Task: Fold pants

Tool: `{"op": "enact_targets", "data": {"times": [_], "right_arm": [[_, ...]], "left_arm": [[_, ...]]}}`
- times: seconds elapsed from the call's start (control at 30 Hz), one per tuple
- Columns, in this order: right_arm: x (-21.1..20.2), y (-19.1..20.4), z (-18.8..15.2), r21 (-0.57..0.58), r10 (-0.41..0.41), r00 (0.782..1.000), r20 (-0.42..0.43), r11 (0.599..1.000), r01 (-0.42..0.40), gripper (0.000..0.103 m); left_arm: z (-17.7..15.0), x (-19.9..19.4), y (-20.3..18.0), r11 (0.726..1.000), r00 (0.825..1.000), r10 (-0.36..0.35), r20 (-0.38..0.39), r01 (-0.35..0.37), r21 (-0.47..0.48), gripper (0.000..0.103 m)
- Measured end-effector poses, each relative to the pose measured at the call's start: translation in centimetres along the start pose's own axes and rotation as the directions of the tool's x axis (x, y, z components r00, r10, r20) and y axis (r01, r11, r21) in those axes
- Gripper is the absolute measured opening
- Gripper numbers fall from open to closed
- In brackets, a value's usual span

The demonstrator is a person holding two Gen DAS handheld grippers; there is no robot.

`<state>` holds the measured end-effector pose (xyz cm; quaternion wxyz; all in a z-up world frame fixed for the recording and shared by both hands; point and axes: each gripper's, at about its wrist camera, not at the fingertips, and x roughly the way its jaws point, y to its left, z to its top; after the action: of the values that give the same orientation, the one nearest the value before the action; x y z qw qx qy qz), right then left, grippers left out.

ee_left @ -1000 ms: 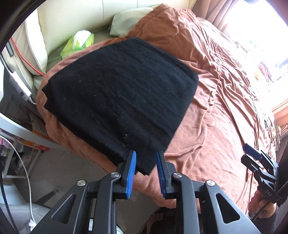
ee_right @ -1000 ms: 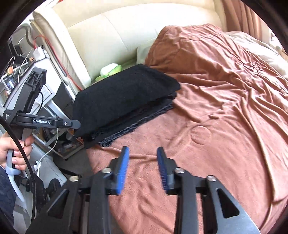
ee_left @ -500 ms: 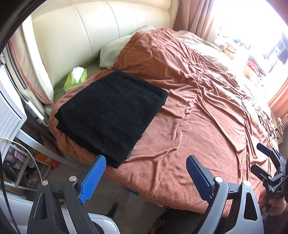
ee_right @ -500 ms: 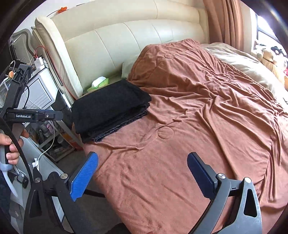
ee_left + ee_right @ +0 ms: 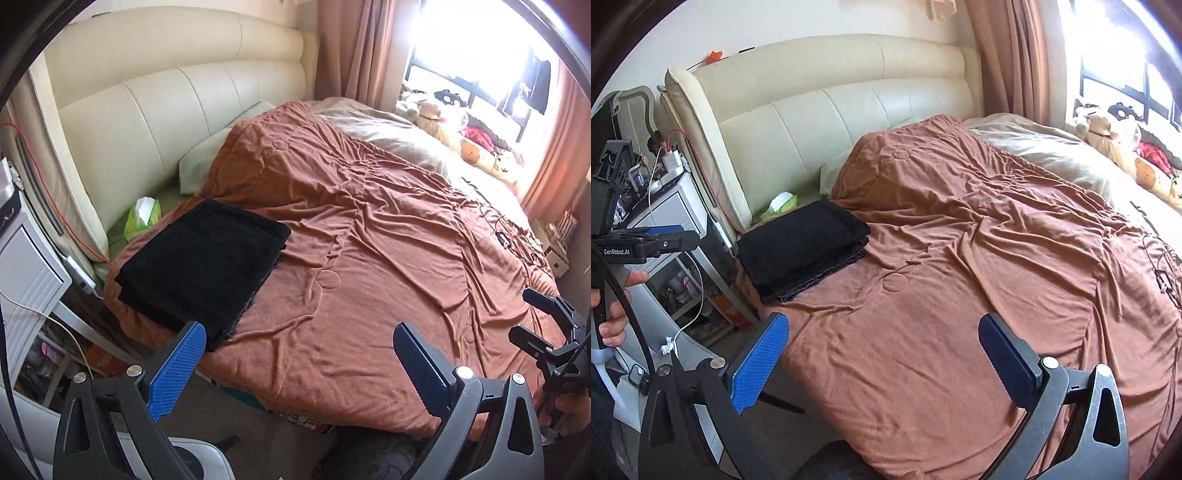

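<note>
The black pants point(image 5: 207, 262) lie folded into a flat rectangle on the brown bedcover point(image 5: 369, 266), near the bed's left corner by the headboard. My left gripper point(image 5: 297, 328) hangs above and in front of the bed edge, its jaws opening wide with nothing between them; its left finger overlaps the pants' near corner in the picture only. My right gripper point(image 5: 883, 318) is open and empty over bare bedcover, well short of the pants point(image 5: 801, 243). Each gripper shows at the other view's edge: the right point(image 5: 522, 312), the left point(image 5: 679, 236), held by a hand point(image 5: 613, 314).
A green tissue pack point(image 5: 142, 218) sits between the pants and the cream headboard point(image 5: 166, 103). A white nightstand point(image 5: 26, 266) with cables stands left of the bed. Plush toys point(image 5: 443, 114) lie by the window, and a thin cable point(image 5: 502, 236) rests on the far bedcover.
Both grippers opened from nearly shut to wide and pulled up and back from the bed. The folded pants stayed where they lay and now look smaller and farther off.
</note>
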<state>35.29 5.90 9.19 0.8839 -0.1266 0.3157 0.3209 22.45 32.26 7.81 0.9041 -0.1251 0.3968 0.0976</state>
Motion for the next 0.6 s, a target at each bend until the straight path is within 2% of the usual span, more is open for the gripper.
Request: {"op": "enact_targets", "data": {"times": [0.13,0.3,0.6], "right_arm": [[-2.9,0.3,-1.0,0.000,-0.045,0.999,0.024,0.999,0.045,0.103],[-6.0,0.8,-2.0,0.006,-0.059,0.997,0.048,0.998,0.059,0.103],[-10.7,0.4,-4.4,0.027,-0.094,0.992,0.078,0.995,0.092,0.103]], "left_arm": [[-0.9,-2.0,-1.6,1.000,0.999,0.000,0.037,-0.001,0.030,0.102],[-2.3,-4.0,-3.2,0.998,0.997,-0.048,0.067,0.045,0.039,0.102],[-5.0,-6.3,-6.5,0.994,0.990,-0.072,0.125,0.062,0.086,0.102]]}}
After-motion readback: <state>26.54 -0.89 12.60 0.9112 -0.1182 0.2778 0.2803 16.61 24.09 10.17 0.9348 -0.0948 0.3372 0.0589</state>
